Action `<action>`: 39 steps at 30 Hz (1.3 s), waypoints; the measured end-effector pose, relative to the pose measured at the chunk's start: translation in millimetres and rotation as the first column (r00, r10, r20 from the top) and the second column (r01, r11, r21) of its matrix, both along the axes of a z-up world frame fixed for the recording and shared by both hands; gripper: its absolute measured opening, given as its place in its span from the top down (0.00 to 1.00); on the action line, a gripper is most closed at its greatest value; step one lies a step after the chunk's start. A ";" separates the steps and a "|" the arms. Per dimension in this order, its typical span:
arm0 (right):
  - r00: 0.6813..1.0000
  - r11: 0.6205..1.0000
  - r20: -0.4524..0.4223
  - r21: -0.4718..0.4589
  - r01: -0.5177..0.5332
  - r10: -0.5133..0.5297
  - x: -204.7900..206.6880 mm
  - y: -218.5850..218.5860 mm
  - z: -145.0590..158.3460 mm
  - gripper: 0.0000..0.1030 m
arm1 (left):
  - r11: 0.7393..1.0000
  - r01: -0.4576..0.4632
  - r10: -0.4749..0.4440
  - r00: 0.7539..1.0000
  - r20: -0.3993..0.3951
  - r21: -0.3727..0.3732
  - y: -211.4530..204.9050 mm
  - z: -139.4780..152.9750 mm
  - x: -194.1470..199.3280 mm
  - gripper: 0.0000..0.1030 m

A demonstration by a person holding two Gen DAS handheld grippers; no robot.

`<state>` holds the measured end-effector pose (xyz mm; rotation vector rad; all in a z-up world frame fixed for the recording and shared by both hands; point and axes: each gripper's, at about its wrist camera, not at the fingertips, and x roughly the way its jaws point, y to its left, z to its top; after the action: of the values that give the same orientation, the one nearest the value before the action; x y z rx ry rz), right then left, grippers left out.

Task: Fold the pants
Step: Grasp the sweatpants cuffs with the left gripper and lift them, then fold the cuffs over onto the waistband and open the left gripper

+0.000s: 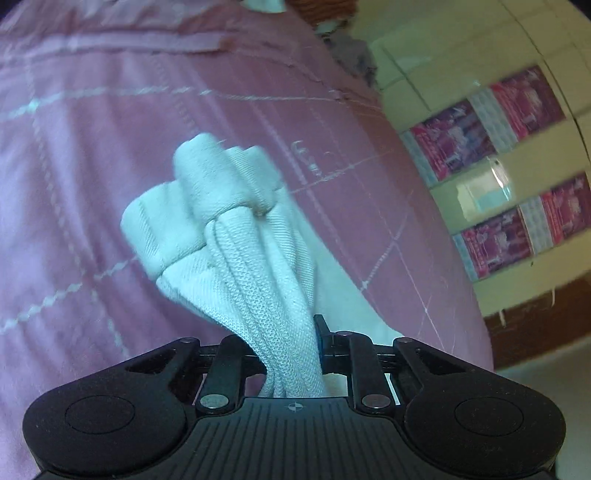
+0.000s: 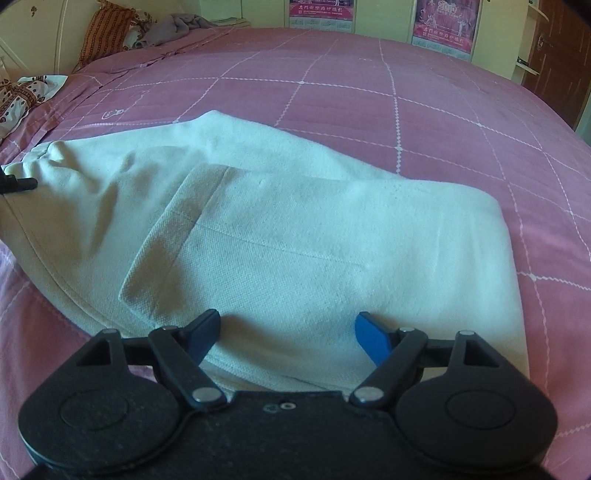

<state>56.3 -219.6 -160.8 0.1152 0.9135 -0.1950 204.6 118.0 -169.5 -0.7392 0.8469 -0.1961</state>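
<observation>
White pants (image 2: 280, 229) lie partly folded on a pink quilted bed (image 2: 406, 92), a back pocket facing up. My right gripper (image 2: 288, 332) is open, its blue pads (image 2: 373, 339) spread just above the pants' near edge, holding nothing. My left gripper (image 1: 291, 354) is shut on a bunched end of the white pants (image 1: 236, 229) and holds it lifted above the bed (image 1: 92, 184). The left gripper's tip also shows at the far left edge of the right wrist view (image 2: 18, 183), at the pants' left end.
Pillows (image 2: 107, 33) and a grey cloth (image 2: 181, 26) lie at the head of the bed. A patterned cloth (image 2: 26, 96) sits at the left edge. Posters (image 2: 443, 22) hang on the yellow wall; a brown door (image 2: 557, 55) stands at right.
</observation>
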 end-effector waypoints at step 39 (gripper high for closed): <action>0.955 0.862 0.045 0.445 0.245 -0.294 -54.5 -105.2 15.9 0.45 | 0.675 0.452 -0.485 0.867 -0.110 0.583 -207.3 8.2 -83.9 0.46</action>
<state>1.7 -324.8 -144.9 0.6696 0.8142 -0.2396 120.7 -89.3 -161.3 0.0986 0.9692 -0.3879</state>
